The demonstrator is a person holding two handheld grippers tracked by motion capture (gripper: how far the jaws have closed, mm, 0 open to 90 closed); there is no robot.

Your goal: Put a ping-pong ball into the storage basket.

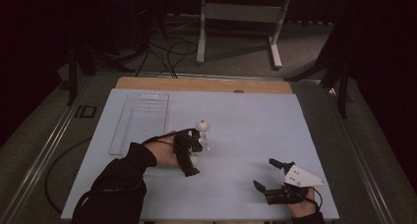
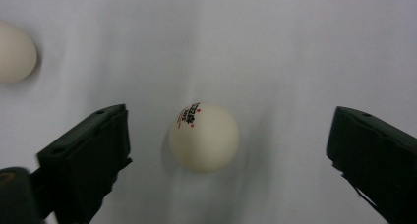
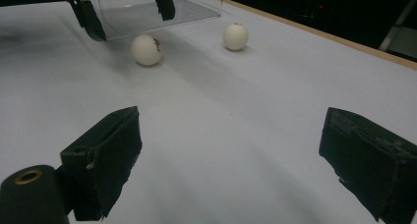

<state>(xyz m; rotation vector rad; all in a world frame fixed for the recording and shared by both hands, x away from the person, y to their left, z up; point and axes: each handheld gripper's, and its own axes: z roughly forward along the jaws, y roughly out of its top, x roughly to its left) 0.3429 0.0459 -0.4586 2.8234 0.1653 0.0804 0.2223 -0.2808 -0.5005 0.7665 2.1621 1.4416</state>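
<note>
At centre frame, the ball is bracketed, untouched, by the wide-open left hand-held gripper; uneven closing is judged likely to roll it across the bench.

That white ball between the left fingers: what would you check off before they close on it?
1. Ball between left gripper fingers: ok.
2. Fingers apart from ball on both sides: ok.
3. Ball centred: not ok, nearer one finger.
4. Second ball out of the way: ok.
5. Clear tray open, nothing in it: ok.
6. Right gripper apart, open over bare table: ok.
</note>
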